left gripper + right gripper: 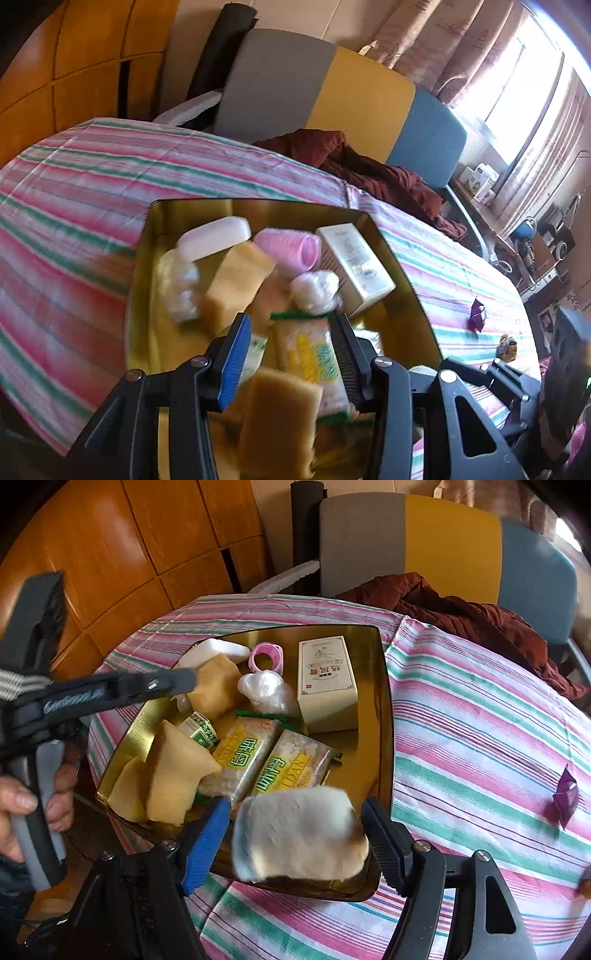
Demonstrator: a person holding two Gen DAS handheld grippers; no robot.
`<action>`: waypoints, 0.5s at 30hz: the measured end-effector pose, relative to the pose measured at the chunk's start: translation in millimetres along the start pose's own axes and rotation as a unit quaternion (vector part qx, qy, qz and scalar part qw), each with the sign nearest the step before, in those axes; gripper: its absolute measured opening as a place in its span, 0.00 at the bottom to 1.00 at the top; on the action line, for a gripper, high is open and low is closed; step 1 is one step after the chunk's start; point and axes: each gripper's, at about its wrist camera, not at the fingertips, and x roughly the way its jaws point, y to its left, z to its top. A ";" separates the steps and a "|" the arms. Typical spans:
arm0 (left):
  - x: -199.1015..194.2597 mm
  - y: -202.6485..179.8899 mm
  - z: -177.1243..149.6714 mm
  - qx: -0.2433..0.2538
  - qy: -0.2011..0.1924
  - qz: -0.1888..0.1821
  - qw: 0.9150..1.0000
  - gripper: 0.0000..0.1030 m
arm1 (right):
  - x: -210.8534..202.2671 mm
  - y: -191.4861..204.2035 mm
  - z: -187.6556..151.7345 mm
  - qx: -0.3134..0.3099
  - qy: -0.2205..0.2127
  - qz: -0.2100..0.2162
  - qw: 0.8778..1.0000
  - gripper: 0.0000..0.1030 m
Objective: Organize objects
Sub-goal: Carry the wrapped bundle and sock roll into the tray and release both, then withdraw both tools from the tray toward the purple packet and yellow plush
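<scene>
A gold tray (258,204) (385,701) on the striped tablecloth holds a white box (327,681), a pink roller (266,657), two snack packets (243,753), tan sponges (177,771) and crumpled plastic wrap (266,690). My left gripper (291,319) hangs over the tray with its jaws apart. A blurred tan sponge (277,417) lies below and between them, clear of both pads. My right gripper (295,804) is over the tray's near corner. A blurred white fluffy block (299,838) sits between its jaws, and a gap shows at the blue pad.
A purple folded paper (565,797) lies on the cloth right of the tray. A dark red garment (461,613) is draped at the table's far edge, in front of a grey, yellow and blue chair (443,542). A hand (22,805) holds the left gripper's handle.
</scene>
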 end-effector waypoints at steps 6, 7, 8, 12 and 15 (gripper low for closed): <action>-8.5 8.7 -11.7 -0.014 0.003 0.003 1.000 0.44 | -1.1 1.0 0.7 -0.001 -0.002 -0.002 1.000 0.73; -9.0 9.0 -12.9 -0.015 0.003 0.003 1.000 0.44 | -1.5 1.1 0.4 0.000 -0.003 -0.002 1.000 0.74; -10.4 9.3 -13.8 -0.015 0.003 0.004 1.000 0.44 | -2.3 1.6 -0.3 -0.001 -0.004 -0.001 1.000 0.74; -15.3 5.5 -17.5 -0.010 0.001 0.010 1.000 0.44 | -7.7 1.6 -2.3 0.005 -0.008 0.002 1.000 0.77; -20.1 3.0 -20.9 -0.006 -0.003 0.016 1.000 0.44 | -12.1 2.1 -2.9 0.012 -0.014 0.005 1.000 0.83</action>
